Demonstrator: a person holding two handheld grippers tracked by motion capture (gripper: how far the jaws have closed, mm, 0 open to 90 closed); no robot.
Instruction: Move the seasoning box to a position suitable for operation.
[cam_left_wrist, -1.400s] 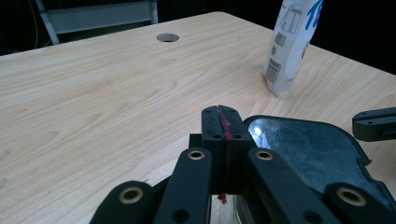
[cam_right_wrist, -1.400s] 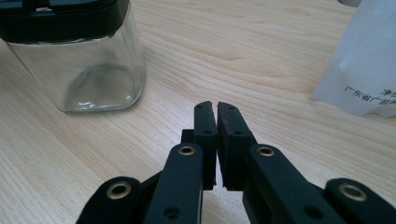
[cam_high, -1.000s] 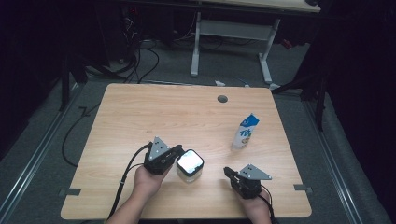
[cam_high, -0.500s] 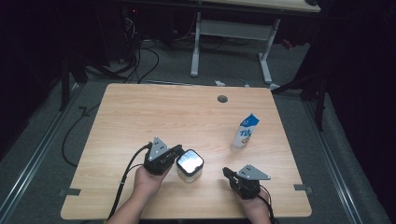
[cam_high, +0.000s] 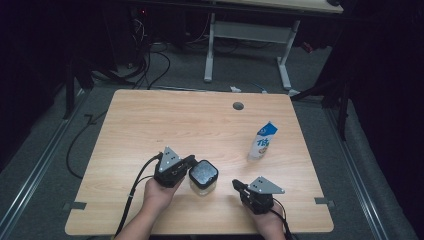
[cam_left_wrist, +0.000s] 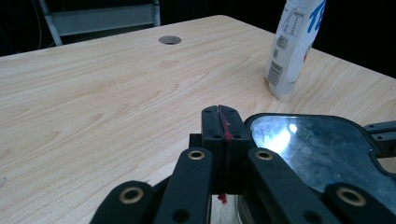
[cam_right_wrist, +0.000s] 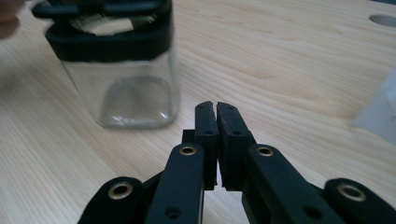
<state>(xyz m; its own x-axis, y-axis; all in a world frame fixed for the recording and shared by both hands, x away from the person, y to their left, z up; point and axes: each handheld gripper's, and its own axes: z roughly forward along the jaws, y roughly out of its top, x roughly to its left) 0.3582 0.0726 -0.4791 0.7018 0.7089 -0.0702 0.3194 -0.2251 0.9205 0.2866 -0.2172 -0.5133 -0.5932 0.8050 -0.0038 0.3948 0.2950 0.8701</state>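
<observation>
A clear square glass jar (cam_high: 202, 178) with a black lid stands near the table's front edge; its lid (cam_left_wrist: 317, 142) fills the right of the left gripper view, and the jar (cam_right_wrist: 122, 70) shows again in the right gripper view. My left gripper (cam_high: 187, 162) is shut and empty, its tip right beside the jar's left side. The jaws (cam_left_wrist: 223, 122) are pressed together. My right gripper (cam_high: 235, 184) sits a short way to the right of the jar, pointing at it, jaws (cam_right_wrist: 215, 114) together with nothing between them. A blue and white milk carton (cam_high: 262, 141) stands upright farther right.
The wooden table (cam_high: 165, 125) has a round cable hole (cam_high: 238, 106) near its far edge. Cables trail from both grippers over the front edge. Beyond the table is dark floor with cables and the legs of another desk (cam_high: 247, 35).
The right gripper has edged slightly left toward the jar. The left gripper, the jar and the carton have not moved.
</observation>
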